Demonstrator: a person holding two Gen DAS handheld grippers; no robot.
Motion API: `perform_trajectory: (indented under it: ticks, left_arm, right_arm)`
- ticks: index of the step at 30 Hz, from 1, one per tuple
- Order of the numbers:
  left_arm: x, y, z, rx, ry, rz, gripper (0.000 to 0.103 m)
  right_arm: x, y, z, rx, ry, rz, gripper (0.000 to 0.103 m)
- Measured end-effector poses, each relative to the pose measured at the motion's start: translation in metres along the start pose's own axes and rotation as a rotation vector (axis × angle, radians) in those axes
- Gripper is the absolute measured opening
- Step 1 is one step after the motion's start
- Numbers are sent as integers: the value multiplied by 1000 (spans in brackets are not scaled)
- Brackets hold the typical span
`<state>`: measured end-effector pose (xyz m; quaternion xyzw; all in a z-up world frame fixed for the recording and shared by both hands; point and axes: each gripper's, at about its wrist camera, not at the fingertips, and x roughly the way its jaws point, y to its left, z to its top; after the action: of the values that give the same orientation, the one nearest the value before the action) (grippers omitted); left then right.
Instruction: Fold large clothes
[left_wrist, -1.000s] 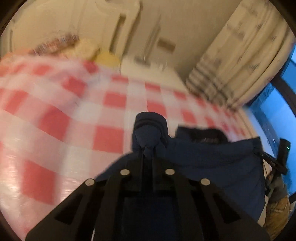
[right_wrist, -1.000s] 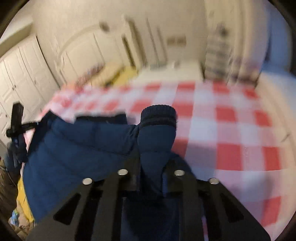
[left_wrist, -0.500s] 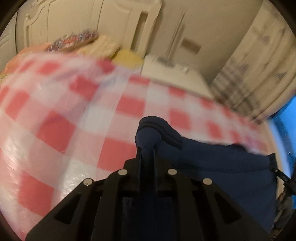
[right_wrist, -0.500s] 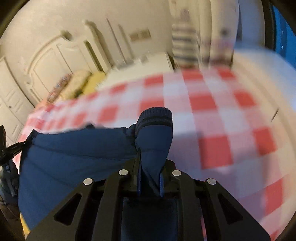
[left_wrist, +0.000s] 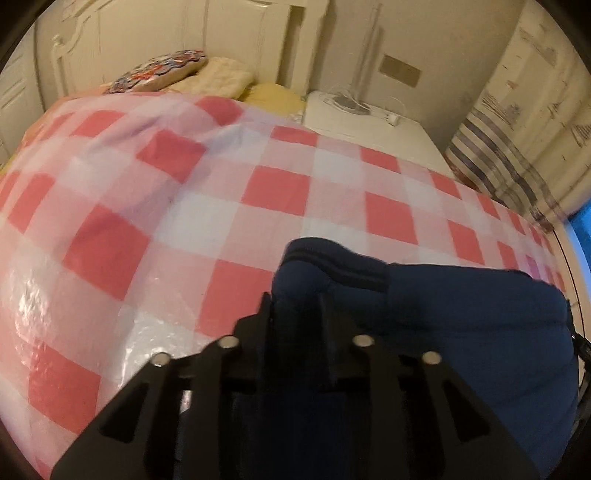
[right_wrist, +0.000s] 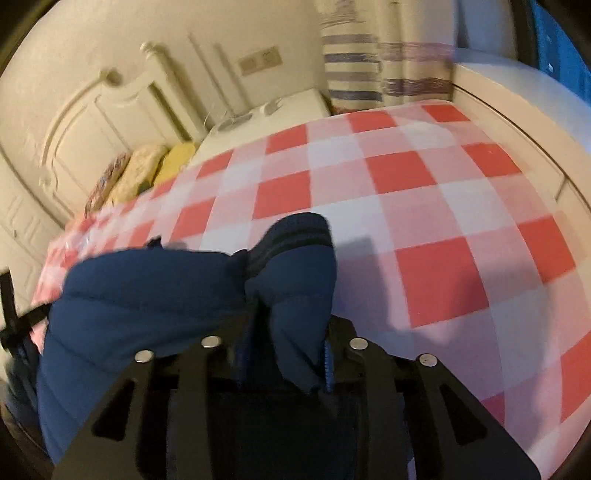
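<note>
The left gripper (left_wrist: 295, 306) is clamped on one ribbed cuff (left_wrist: 332, 262) of the navy padded jacket (left_wrist: 480, 325); the right gripper (right_wrist: 291, 325) pinches the other cuff (right_wrist: 291, 232); the jacket's body apparently hangs between them over the checked bed (right_wrist: 424, 206) ahead.

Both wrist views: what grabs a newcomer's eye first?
The red-and-white checked bedspread fills most of both views, running back to the pillows by the headboard. In front, a navy padded jacket hangs stretched between the two grippers: the left gripper is shut on one ribbed-cuff sleeve end, the right gripper on the other. A striped curtain hangs at the bed's far corner.
</note>
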<state>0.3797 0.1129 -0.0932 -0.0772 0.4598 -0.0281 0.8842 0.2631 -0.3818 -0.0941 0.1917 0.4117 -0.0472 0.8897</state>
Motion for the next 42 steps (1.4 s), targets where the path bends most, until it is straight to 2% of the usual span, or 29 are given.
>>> perform_trajectory:
  ticks: [2, 3, 5, 6, 7, 8, 9, 12, 14, 15, 16, 20, 22, 25, 31, 42]
  left_arm:
    - [-18, 4, 3, -9, -67, 36, 57]
    - [-32, 5, 4, -11, -127, 63, 63]
    - [-70, 4, 4, -28, -294, 105, 86]
    - [-85, 0, 2, -35, -355, 112, 91]
    - [-104, -8, 1, -36, -428, 113, 100]
    - [-115, -19, 2, -20, -448, 101, 101]
    - [-119, -28, 4, -3, -441, 89, 101]
    - [-117, -72, 9, 85, -350, 75, 101]
    - [-102, -100, 7, 124, -299, 96, 101]
    - [-94, -110, 7, 139, -279, 100, 101]
    - [-84, -121, 6, 160, -253, 105, 101]
    - [-43, -146, -3, 232, -147, 142, 101]
    - [-20, -158, -9, 303, -121, 196, 101]
    - [12, -155, -16, 312, -39, 196, 101]
    - [25, -147, -22, 288, -46, 178, 101]
    - [27, -143, -21, 267, -53, 148, 101]
  right_arm:
    - [-10, -1, 2, 6, 8, -19, 26]
    - [-19, 0, 5, 6, 8, -32, 27]
    - [-45, 7, 11, 7, -44, -47, 27]
    - [-55, 13, 13, 2, -72, -47, 31]
    - [-65, 21, 16, -8, -99, -36, 54]
    - [-74, 36, 19, -27, -130, -31, 73]
    - [-79, 49, 22, -44, -156, -30, 98]
    - [-81, 103, 18, -184, -217, -17, 98]
    - [-65, 133, 15, -254, -189, -40, 98]
    - [-57, 141, 14, -267, -168, -46, 92]
    - [-44, 151, 11, -287, -136, -57, 82]
    - [-5, 173, 0, -365, -62, -123, 77]
    - [13, 174, -8, -380, -27, -159, 77]
    - [33, 165, -11, -350, 22, -137, 78]
    - [49, 160, -11, -335, 79, -90, 85]
    - [52, 162, -15, -337, 71, -91, 88]
